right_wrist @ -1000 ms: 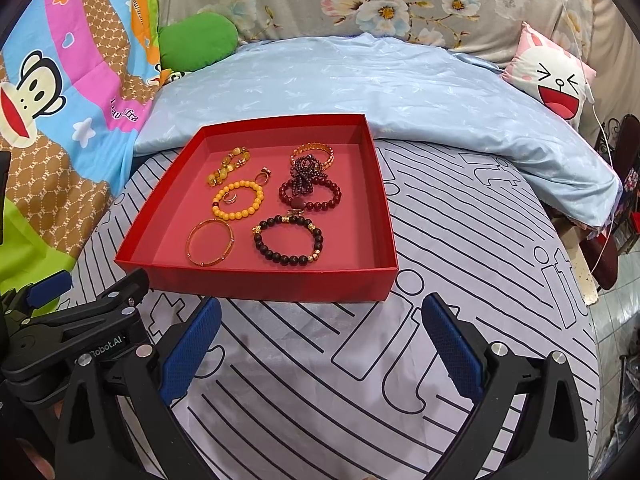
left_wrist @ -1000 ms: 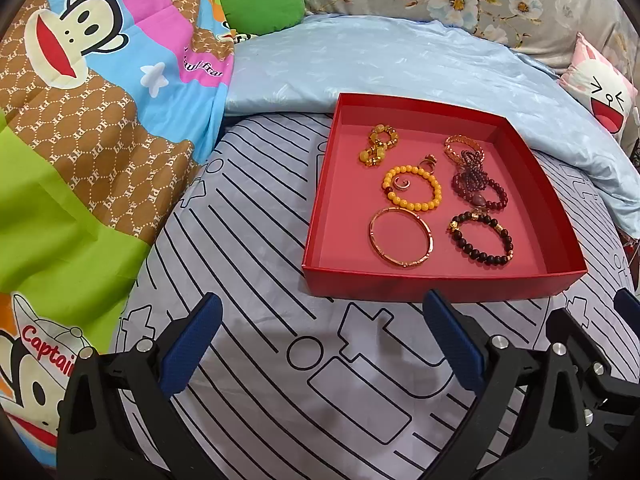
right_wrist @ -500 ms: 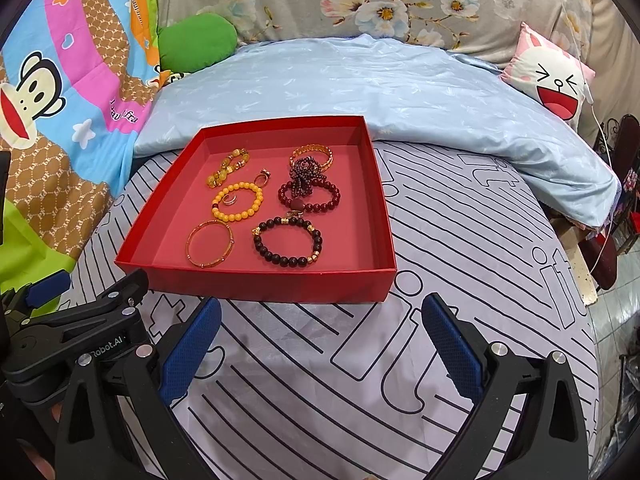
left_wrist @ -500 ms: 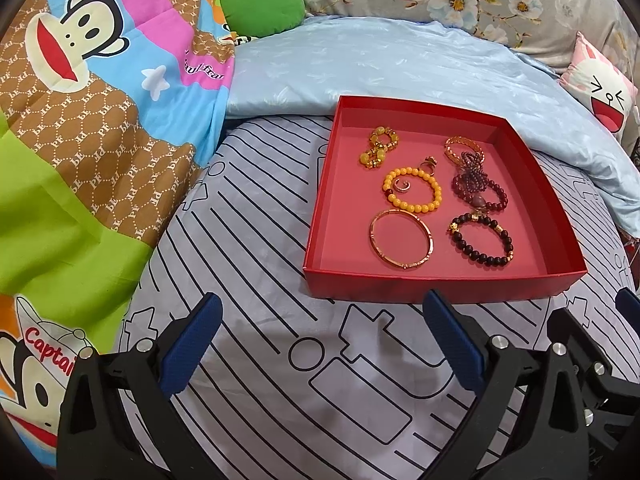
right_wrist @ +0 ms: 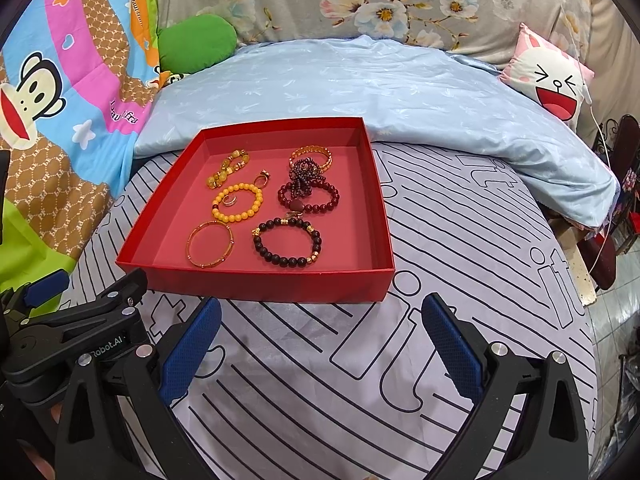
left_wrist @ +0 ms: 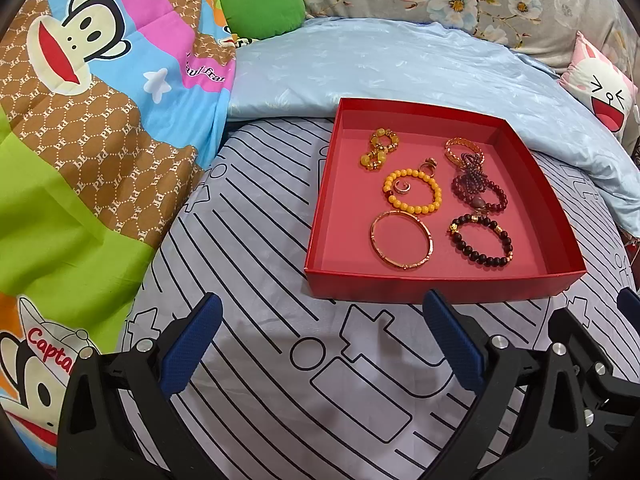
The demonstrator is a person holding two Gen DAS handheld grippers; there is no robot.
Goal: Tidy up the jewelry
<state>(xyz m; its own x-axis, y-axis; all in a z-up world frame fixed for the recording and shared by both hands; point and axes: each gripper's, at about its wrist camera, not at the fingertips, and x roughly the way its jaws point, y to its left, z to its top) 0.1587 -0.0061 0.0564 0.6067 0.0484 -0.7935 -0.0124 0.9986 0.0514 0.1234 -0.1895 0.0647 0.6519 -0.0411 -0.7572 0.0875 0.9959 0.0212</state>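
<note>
Nothing has shifted over the last second: my left fingers (left_wrist: 320,340) and right fingers (right_wrist: 318,340) hover spread and empty over the striped grey bedsheet (left_wrist: 256,264), just short of the shallow red cardboard tray (left_wrist: 436,288). That stillness fits either a pause ahead of sorting or a finished layout.

All the jewelry lies inside the tray: a thin gold bangle (left_wrist: 402,239) and a dark beaded bracelet (left_wrist: 480,240) nearest me, a yellow bead bracelet (left_wrist: 414,192) ringing a small ring, and tangled maroon beads (left_wrist: 476,190) behind.
</note>
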